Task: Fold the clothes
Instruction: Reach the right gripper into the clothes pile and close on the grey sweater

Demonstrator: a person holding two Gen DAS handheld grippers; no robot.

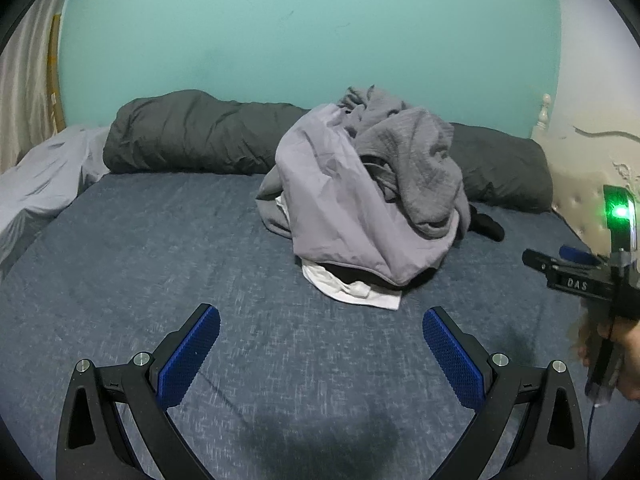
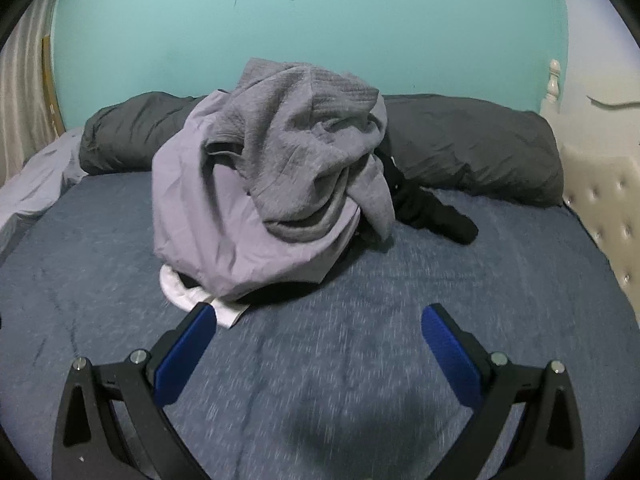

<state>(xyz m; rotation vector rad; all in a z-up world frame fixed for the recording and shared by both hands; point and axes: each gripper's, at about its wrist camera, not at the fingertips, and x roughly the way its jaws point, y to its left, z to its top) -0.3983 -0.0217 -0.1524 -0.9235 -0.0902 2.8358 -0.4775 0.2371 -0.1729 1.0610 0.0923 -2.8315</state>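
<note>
A heap of clothes point(image 1: 360, 200) point(image 2: 264, 184) sits on the blue bed sheet point(image 1: 160, 260) point(image 2: 440, 280). On top lies a grey knit garment point(image 1: 416, 160) point(image 2: 304, 136), over a lilac one point(image 1: 332, 220) point(image 2: 200, 216). A white piece point(image 1: 352, 292) point(image 2: 188, 292) pokes out underneath, and a black piece point(image 1: 486, 226) point(image 2: 436, 216) trails out to the right. My left gripper point(image 1: 320, 316) hovers open in front of the heap, holding nothing. My right gripper point(image 2: 318, 314) is open too, with its left finger pad point(image 2: 188, 352) close to the white piece. In the left wrist view the right gripper body point(image 1: 580, 276) shows at the right edge, held by a hand point(image 1: 624, 356).
A long dark grey rolled duvet point(image 1: 192, 136) point(image 2: 480, 148) lies along the teal wall behind the heap. Pale lilac bedding point(image 1: 44, 184) is bunched at the left. A cream tufted headboard point(image 1: 580, 192) point(image 2: 600, 208) bounds the right side. The near sheet is flat.
</note>
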